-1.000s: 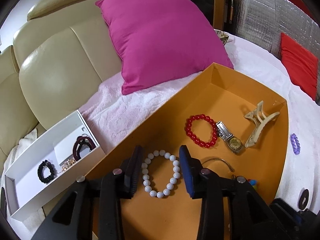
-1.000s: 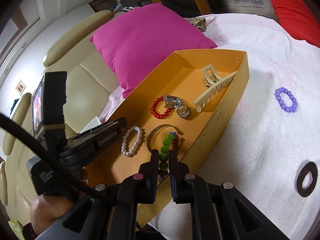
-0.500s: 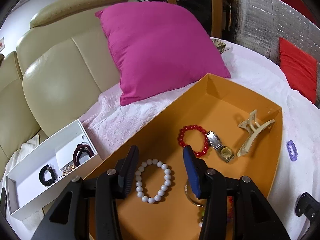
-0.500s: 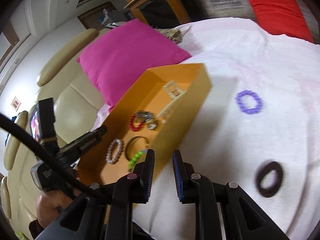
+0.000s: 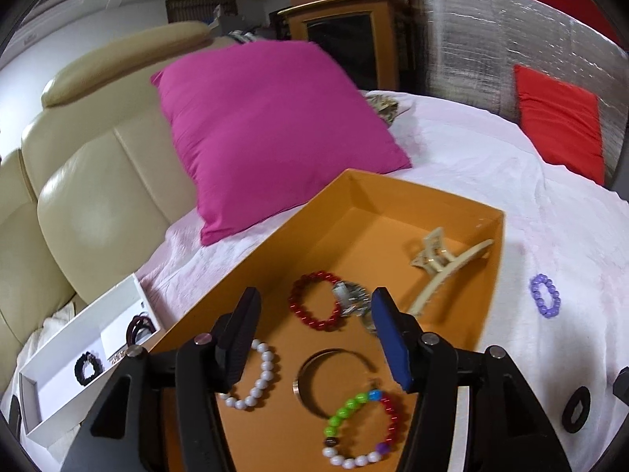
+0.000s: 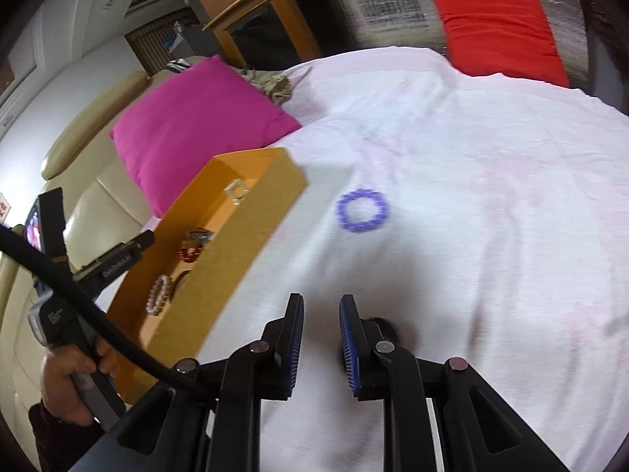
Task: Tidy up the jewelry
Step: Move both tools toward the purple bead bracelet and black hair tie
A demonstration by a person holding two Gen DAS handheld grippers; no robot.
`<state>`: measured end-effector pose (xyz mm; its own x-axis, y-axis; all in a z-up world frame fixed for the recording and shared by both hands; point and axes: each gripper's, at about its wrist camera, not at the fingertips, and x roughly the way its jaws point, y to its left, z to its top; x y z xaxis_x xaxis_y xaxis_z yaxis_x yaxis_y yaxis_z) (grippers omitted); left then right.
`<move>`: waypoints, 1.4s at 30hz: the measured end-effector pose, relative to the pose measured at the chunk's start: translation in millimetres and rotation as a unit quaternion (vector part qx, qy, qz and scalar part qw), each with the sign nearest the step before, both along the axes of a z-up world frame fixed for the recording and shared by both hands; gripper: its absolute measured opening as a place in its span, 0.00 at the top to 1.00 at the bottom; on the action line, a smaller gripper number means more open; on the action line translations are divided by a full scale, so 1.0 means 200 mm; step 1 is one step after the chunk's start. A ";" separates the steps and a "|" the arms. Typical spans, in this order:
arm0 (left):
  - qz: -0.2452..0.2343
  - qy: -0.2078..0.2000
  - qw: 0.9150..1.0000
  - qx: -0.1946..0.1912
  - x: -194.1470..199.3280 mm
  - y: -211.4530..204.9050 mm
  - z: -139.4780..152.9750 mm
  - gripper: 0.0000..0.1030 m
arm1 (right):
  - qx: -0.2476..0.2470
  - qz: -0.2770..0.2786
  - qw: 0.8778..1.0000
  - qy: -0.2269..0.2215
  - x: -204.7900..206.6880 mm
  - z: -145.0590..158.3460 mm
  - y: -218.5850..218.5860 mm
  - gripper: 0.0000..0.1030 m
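An orange box [image 5: 452, 334] on the white cover holds a white bead bracelet [image 5: 255, 381], a red bracelet [image 5: 310, 306], a watch [image 5: 352, 301], a cream hair claw [image 5: 444, 271], a metal bangle [image 5: 314, 385] and a multicoloured bracelet [image 5: 354, 428]. My left gripper [image 5: 314, 301] hovers over the box, its jaws opening with nothing gripped. My right gripper [image 6: 321, 306] hangs over the cover, narrowly open and empty. A dark ring [image 6: 387, 326] peeks out behind its right finger. A purple bracelet [image 6: 361, 210] lies farther ahead.
A white box [image 5: 59, 354] with dark hair ties sits left of the orange box. A magenta pillow [image 5: 267, 129] leans on the cream sofa [image 5: 86, 196]. A red cushion [image 6: 495, 27] lies far back. A person's hand [image 6: 67, 377] holds the left gripper.
The left gripper drew back from the white bead bracelet and its jaws widened. The right gripper let the multicoloured bracelet go in the box and swung right over the cover to the dark ring.
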<state>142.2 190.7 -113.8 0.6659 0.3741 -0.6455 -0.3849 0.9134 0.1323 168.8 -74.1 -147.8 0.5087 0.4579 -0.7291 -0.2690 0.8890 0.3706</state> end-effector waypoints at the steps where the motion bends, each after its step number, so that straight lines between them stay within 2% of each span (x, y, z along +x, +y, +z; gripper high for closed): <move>1: -0.004 -0.001 1.000 0.003 0.01 -0.03 0.00 0.40 | -0.001 -0.002 1.000 0.001 0.00 0.00 -0.03 0.76; 4: -0.018 -0.005 1.000 0.017 0.02 -0.12 0.01 0.40 | 0.002 -0.010 1.000 -0.002 -0.02 -0.01 -0.12 0.63; 6: -0.027 -0.008 0.999 0.030 0.03 -0.18 0.02 0.40 | 0.005 -0.020 1.000 -0.011 -0.04 -0.03 -0.18 0.61; 13: -0.076 -0.014 0.995 0.068 0.07 -0.43 0.02 0.40 | 0.039 -0.045 0.998 0.014 0.01 -0.10 -0.31 0.61; 21: -0.120 -0.009 0.991 0.065 0.11 -0.65 0.01 0.39 | 0.049 -0.045 0.997 0.024 0.01 -0.12 -0.34 0.61; 27: -0.136 -0.004 0.989 0.062 0.13 -0.71 0.00 0.39 | 0.050 -0.029 0.998 0.024 0.01 -0.13 -0.32 0.61; 32: -0.137 0.003 0.988 0.065 0.14 -0.70 -0.02 0.39 | 0.052 -0.010 0.997 0.047 0.06 -0.19 -0.27 0.61; 38: -0.136 0.013 0.989 0.062 0.14 -0.68 -0.03 0.39 | 0.025 0.008 0.997 0.068 0.11 -0.28 -0.17 0.61; 42: -0.137 0.012 0.989 0.058 0.13 -0.67 -0.03 0.39 | -0.008 0.016 0.999 0.048 0.09 -0.30 -0.12 0.61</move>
